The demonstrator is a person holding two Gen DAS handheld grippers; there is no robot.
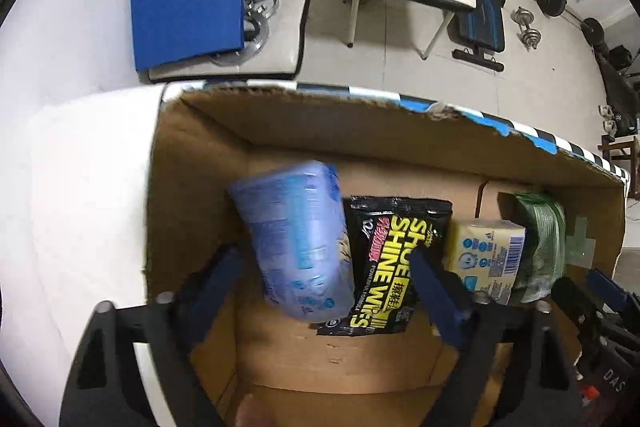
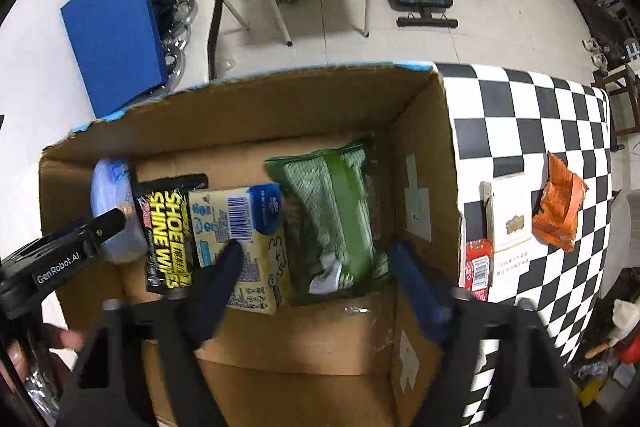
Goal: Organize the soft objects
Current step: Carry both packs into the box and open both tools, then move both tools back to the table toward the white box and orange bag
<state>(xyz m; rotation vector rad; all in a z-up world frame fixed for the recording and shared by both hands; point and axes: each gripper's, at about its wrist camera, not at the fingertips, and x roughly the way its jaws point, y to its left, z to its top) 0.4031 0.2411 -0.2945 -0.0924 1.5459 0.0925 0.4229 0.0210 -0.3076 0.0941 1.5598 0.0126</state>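
Even indoor light, strong fisheye bending (edges black), slight motion blur.

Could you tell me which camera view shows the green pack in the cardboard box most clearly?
The right wrist view: the green pack lies there nearly whole, between the yellow pack and the box's right wall. The left wrist view shows only a narrow, blurred slice of it near the frame's right edge, behind the yellow pack.

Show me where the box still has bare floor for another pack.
Bare floor runs along the cardboard box's near side, below the row of packs. Crowded: the blue pack, shoe wipes, yellow pack and green pack fill the back row.
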